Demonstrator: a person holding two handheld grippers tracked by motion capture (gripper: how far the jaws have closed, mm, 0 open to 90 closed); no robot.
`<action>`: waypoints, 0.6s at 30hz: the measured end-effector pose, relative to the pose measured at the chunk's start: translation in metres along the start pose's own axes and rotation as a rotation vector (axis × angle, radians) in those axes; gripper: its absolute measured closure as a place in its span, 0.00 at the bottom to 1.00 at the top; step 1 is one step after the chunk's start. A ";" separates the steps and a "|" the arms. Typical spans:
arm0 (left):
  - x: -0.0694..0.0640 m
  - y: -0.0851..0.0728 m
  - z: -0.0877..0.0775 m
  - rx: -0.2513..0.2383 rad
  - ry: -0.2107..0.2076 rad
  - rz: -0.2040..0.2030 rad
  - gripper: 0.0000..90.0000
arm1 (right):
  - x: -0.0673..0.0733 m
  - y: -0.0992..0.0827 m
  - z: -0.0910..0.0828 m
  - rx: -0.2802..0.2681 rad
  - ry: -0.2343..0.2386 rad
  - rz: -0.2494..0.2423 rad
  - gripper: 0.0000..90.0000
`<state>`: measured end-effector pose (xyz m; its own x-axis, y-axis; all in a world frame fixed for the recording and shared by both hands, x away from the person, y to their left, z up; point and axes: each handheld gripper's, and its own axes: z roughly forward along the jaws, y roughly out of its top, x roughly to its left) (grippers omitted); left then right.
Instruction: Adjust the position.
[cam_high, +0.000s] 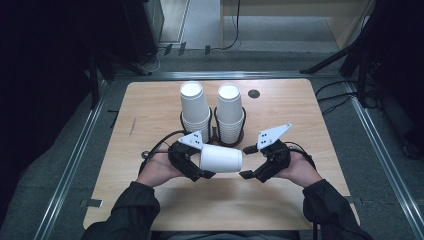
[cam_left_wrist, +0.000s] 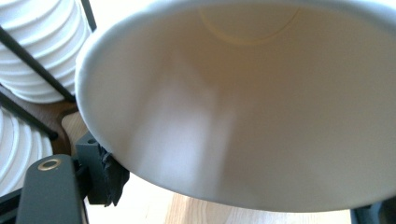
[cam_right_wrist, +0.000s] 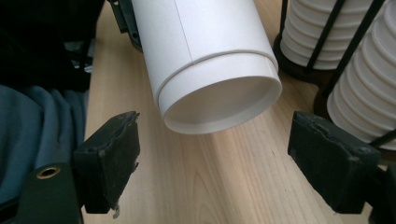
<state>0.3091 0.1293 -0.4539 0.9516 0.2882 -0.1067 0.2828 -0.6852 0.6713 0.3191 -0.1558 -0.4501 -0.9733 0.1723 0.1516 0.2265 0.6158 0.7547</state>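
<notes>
Hand-held gripper on the left (cam_high: 200, 165) grasps a white paper cup (cam_high: 221, 158) lying sideways above the tabletop (cam_high: 150, 115), just before two racked cup stacks (cam_high: 195, 107), while the right hand-held gripper (cam_high: 247, 161) stands released beside the cup's base.

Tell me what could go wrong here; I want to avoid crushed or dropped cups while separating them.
1. The left gripper holds the cup sideways by its thin rim; squeezing harder could dent the paper wall.
2. The right gripper stands open just short of the cup's base, touching nothing; closing off-centre could knock the cup out of the left grip.
3. The two cup stacks in their wire holder stand close behind; a backward swing might topple them.
</notes>
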 end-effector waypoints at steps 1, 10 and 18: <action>0.000 0.000 0.000 0.000 0.000 0.000 0.17 | 0.000 0.000 0.000 0.000 0.000 0.000 0.19; 0.002 0.001 0.020 0.123 -0.003 -0.018 0.17 | 0.000 -0.001 0.009 0.059 -0.022 -0.020 0.19; -0.003 0.008 0.040 0.192 -0.006 -0.016 0.17 | -0.001 -0.005 0.020 0.114 -0.025 -0.036 0.19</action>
<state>0.3132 0.0963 -0.4780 0.9472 0.2966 -0.1215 0.3155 -0.7957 0.5171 0.3196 -0.1434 -0.4665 -0.9799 0.1673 0.1087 0.1960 0.7053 0.6812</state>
